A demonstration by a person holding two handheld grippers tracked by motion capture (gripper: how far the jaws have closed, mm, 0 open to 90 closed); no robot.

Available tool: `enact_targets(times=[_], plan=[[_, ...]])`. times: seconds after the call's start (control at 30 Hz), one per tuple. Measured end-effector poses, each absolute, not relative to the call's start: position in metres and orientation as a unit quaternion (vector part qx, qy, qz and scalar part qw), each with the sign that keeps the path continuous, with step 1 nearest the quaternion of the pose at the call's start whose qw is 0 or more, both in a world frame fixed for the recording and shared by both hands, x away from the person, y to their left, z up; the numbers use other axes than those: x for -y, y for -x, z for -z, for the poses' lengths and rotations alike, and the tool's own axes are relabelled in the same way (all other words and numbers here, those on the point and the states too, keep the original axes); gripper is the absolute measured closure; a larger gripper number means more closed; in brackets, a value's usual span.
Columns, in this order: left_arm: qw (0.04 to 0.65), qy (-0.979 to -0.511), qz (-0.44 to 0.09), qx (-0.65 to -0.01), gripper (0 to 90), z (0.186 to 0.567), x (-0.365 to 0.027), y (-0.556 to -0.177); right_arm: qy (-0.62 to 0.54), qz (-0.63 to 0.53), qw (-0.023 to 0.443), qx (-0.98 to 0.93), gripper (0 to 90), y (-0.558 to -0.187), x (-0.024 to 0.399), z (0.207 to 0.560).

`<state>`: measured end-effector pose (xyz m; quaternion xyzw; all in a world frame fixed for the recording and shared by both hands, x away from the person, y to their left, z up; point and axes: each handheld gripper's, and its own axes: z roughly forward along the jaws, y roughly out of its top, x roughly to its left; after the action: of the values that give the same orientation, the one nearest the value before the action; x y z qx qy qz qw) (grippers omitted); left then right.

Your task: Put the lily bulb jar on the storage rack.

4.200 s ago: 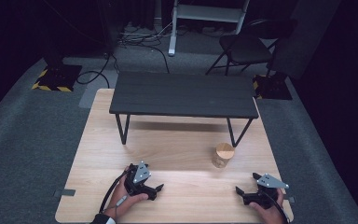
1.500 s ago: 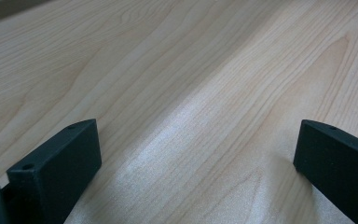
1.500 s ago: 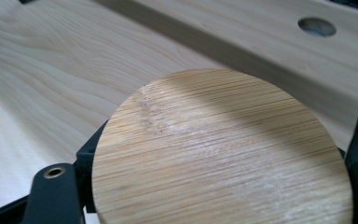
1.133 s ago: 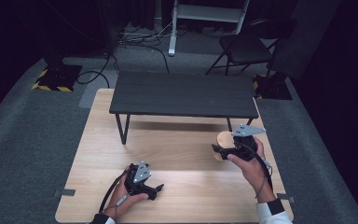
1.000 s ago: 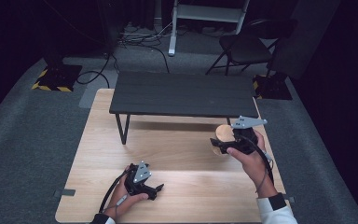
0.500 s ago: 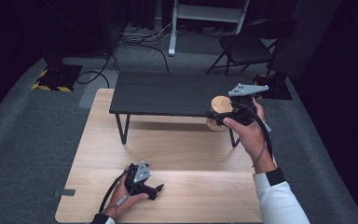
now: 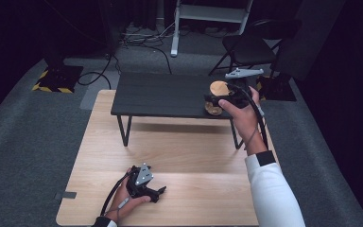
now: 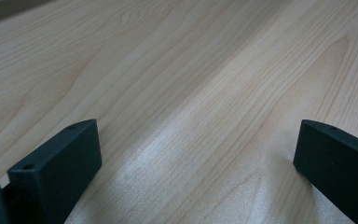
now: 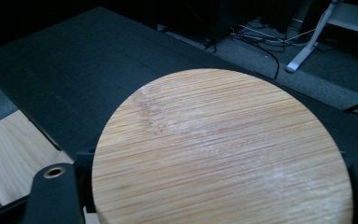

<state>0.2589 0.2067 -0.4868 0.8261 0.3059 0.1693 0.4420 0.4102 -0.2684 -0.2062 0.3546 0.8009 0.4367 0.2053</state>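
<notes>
High view: the right gripper (image 7: 217, 98) is held up over the right end of the small black table (image 7: 165, 94), with its jaws closed on a round wooden container (image 7: 216, 94) whose bamboo lid (image 7: 219, 88) faces up. The container sits right in front of that gripper, between its jaws, above the black tabletop near its front right corner; whether it touches the top I cannot tell. The right hand (image 7: 240, 109) grips the tool from behind, a white sleeve (image 7: 272, 189) running back toward the bottom edge, and a cable (image 7: 260, 118) loops beside the wrist. The left gripper (image 7: 157, 191) rests low on the light wooden table (image 7: 184, 151), well apart from the right one, held by the left hand (image 7: 125, 201). A dark folding chair (image 7: 246, 45) and floor cables (image 7: 142, 35) lie beyond the black table.

Left gripper view: the two black jaws stand wide apart with nothing between them; pale wood grain of the wooden table (image 8: 191, 93) lies just under and ahead of them.

Right gripper view: the lid (image 9: 219, 149) lies directly ahead, pressed between the two jaws at either side. Beyond it stretches the black table (image 9: 74, 70), and below left a strip of the wooden table (image 9: 14, 144).
</notes>
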Motion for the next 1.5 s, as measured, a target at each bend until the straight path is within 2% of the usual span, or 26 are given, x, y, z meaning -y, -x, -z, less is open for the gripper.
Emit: enact_targets(times=[0.37, 0.73, 0.77, 0.83, 1.03, 1.1, 1.5], plan=[[0.442, -0.826, -0.170, -0.305, 0.7, 0.487, -0.207, -0.259, -0.366, -0.425, 0.210, -0.801, 24.9, -0.429, 0.257, 0.215], [0.442, -0.826, -0.170, -0.305, 0.7, 0.487, -0.207, -0.259, -0.373, -0.431, 0.213, -0.794, 24.7, -0.432, 0.255, 0.224], [0.442, -0.826, -0.170, -0.305, 0.7, 0.487, -0.207, -0.259, -0.372, -0.432, 0.212, -0.794, 24.0, -0.432, 0.255, 0.224], [0.442, -0.826, -0.170, -0.305, 0.7, 0.487, -0.207, -0.259, -0.370, -0.441, 0.221, -0.787, 14.3, -0.430, 0.257, 0.227], [0.442, -0.826, -0.170, -0.305, 0.7, 0.487, -0.207, -0.259, -0.347, -0.448, 0.243, -0.787, 6.1, -0.421, 0.260, 0.227], [0.442, -0.826, -0.170, -0.305, 0.7, 0.487, -0.207, -0.259, -0.342, -0.454, 0.264, -0.779, 4.4, -0.412, 0.262, 0.227], [0.442, -0.826, -0.169, -0.305, 0.7, 0.487, -0.207, -0.259, -0.331, -0.481, 0.290, -0.758, 4.4, -0.375, 0.291, 0.225]])
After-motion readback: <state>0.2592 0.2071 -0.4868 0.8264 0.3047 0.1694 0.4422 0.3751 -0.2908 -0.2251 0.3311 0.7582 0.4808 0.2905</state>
